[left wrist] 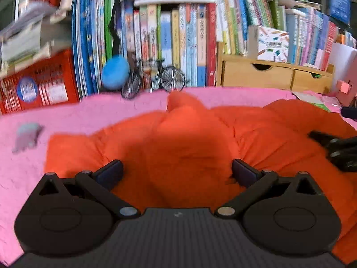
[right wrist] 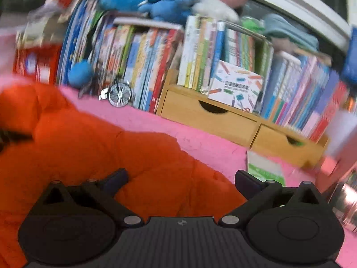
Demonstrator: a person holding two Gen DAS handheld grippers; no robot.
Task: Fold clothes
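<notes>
Orange padded garment (left wrist: 178,138) lying rumpled on the pink-covered counter (left wrist: 67,116) before a row of books (left wrist: 174,44), left gripper (left wrist: 177,172) spread wide above it, right gripper (right wrist: 180,178) likewise released, nothing grasped.

1. Left wrist view looks forward and down, close over the orange garment (left wrist: 178,138), toward the bookshelf (left wrist: 178,44).
2. Right wrist view is tilted, also near the garment.
3. Both views share the garment, pink cover (right wrist: 212,143) and books.
</notes>
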